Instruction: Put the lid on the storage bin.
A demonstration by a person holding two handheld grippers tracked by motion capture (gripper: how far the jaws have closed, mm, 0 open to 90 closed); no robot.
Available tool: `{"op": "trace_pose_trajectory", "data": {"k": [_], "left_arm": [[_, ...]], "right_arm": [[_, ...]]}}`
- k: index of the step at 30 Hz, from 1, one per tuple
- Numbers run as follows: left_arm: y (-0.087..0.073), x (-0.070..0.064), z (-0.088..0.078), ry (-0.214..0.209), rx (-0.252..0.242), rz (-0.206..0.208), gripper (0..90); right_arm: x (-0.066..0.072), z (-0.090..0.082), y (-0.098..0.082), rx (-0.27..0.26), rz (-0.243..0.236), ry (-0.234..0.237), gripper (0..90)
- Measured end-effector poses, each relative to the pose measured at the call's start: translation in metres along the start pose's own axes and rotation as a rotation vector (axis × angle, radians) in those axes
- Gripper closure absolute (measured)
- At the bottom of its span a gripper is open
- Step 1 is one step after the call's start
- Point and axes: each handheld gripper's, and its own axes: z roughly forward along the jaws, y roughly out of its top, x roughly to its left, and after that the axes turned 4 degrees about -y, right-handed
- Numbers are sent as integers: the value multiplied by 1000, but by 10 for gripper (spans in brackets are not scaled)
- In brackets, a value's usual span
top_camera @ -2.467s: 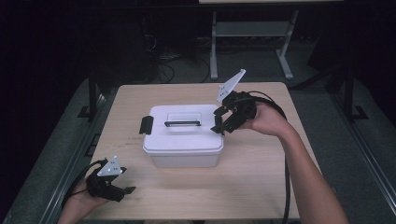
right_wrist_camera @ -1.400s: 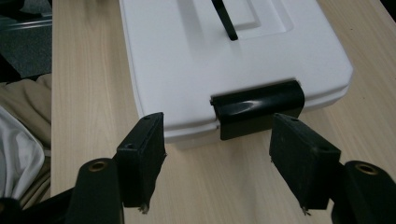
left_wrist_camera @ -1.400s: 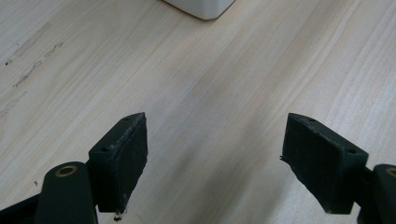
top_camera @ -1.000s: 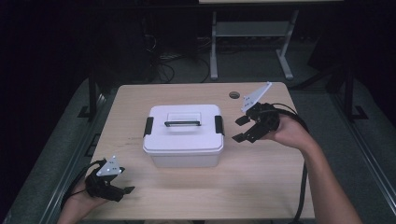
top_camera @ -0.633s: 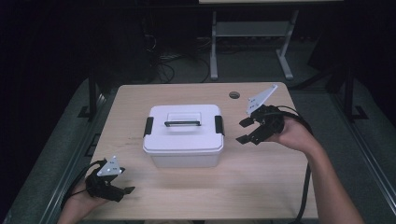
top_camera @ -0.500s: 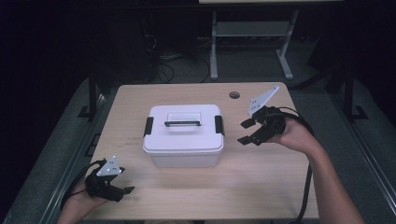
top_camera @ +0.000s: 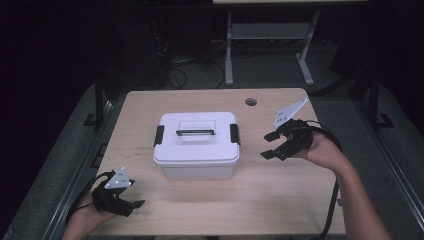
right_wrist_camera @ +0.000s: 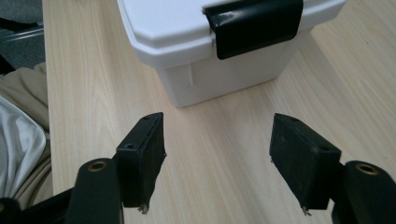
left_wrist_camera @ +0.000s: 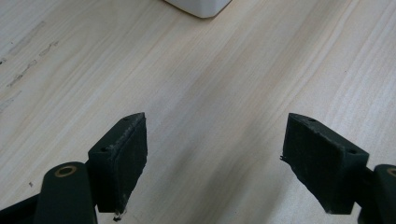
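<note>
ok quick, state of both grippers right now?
Left gripper: open, empty, over bare table.
Right gripper: open, empty, facing the white box, not touching.

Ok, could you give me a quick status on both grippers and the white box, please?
Left gripper open, empty, at near table corner. Right gripper open, empty, beside the white box, not touching. Both black latches down, lid on. Nothing in the way.

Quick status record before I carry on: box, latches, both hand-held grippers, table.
box: white lidded storage box, mid-table, lid on
latches: black, one at each end; right-end latch down over the rim
left hand-held gripper: open, nothing between jaws, near table's front left corner
right hand-held gripper: open, empty, right of box, pointing at that latch, apart from it
table: light wood
</note>
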Motion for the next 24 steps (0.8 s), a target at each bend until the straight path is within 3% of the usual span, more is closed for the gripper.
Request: {"op": "trace_pose_trajectory", "data": {"k": [24], "left_arm": [[0,-1,0,-3,-8,-6,219]], "right_arm": [[0,-1,-39,-4,64,-4,349]]}}
